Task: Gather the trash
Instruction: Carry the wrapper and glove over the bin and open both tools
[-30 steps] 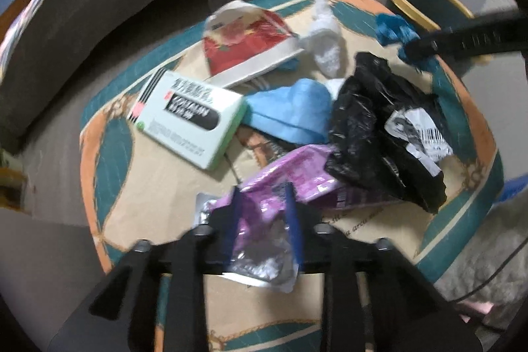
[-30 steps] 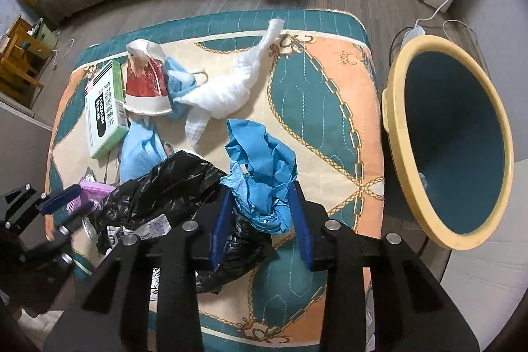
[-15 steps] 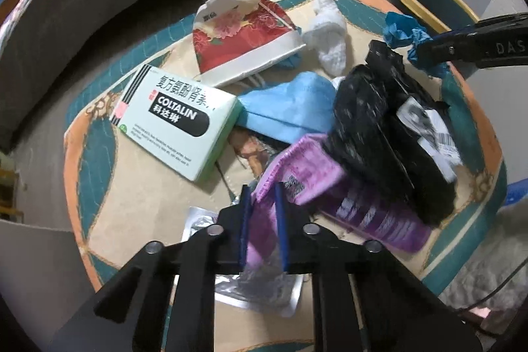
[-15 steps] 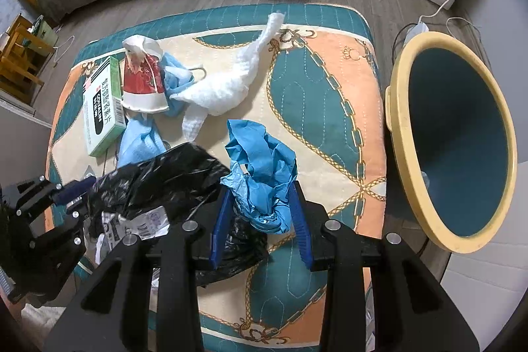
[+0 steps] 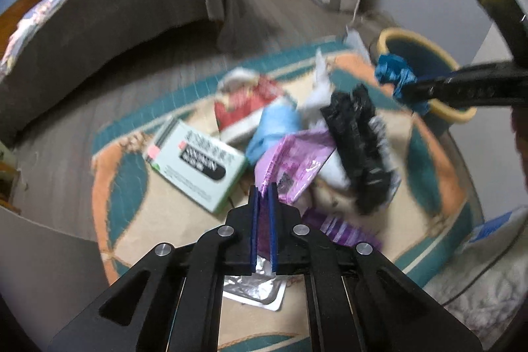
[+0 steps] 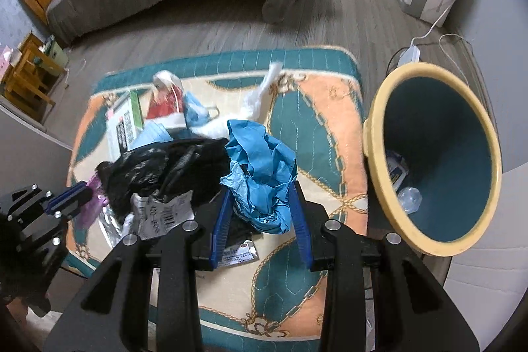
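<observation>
Left wrist view: While the blur smears the rug, the left gripper (image 5: 263, 197) has its blue pads pressed together on a corner of the purple wrapper (image 5: 293, 160), which trails up toward one o'clock.
Pile: black plastic bag (image 5: 359, 134) at two o'clock, pale blue mask (image 5: 274, 124) at twelve, green-white medicine box (image 5: 198, 164) at ten, red-and-white paper cup (image 5: 244, 108) beyond it, a silver foil pack (image 5: 257, 289) under the fingers.
Right wrist view: the right gripper (image 6: 260, 203) pinches a crumpled blue glove (image 6: 260, 167), lifted clear of the patterned rug (image 6: 330, 127).
Bin: the yellow-rimmed trash can (image 6: 373, 134) stands at three o'clock, off the rug's edge, with a couple of scraps already inside.
Progress: early, by my reckoning. Two pieces are in hand but not yet binned; the bag, mask, box, cup, foil and white tissue (image 6: 254, 101) remain.
</observation>
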A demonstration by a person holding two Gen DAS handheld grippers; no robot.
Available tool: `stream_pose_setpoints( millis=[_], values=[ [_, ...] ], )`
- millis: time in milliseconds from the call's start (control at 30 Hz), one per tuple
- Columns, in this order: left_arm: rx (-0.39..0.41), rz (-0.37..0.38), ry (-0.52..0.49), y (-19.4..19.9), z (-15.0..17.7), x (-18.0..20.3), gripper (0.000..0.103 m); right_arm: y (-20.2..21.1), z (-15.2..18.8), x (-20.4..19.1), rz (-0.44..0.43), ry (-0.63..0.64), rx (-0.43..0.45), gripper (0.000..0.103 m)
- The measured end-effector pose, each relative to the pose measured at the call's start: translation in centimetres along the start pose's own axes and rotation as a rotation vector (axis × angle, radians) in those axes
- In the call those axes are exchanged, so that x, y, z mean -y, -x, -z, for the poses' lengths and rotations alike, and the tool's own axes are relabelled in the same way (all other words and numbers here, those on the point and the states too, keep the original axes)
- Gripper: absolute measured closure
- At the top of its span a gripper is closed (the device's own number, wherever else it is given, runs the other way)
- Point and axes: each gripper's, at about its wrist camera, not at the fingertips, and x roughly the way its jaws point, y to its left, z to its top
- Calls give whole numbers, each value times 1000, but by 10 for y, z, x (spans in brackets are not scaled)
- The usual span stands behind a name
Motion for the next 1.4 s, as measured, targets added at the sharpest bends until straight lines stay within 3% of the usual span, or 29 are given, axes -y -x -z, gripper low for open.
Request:
stream_pose_setpoints(
  millis=[267,633,900,1133,1400],
  values=[
    [125,6,31,45,-16,8,99,33,-1,10,-5,-10,84,69],
    [183,27,67,53,-33,16,99,65,-3,30,8,-22,174,69],
    [166,29,40,36,-52,46,99,69,-5,66,23,-73,187,69],
    [179,57,-19,25,-76,91,99,67,-9,117,163,-101,195,69],
    [157,127,-88,3,-112,147,99,66,-11,175,217,-174,210,69]
  ],
)
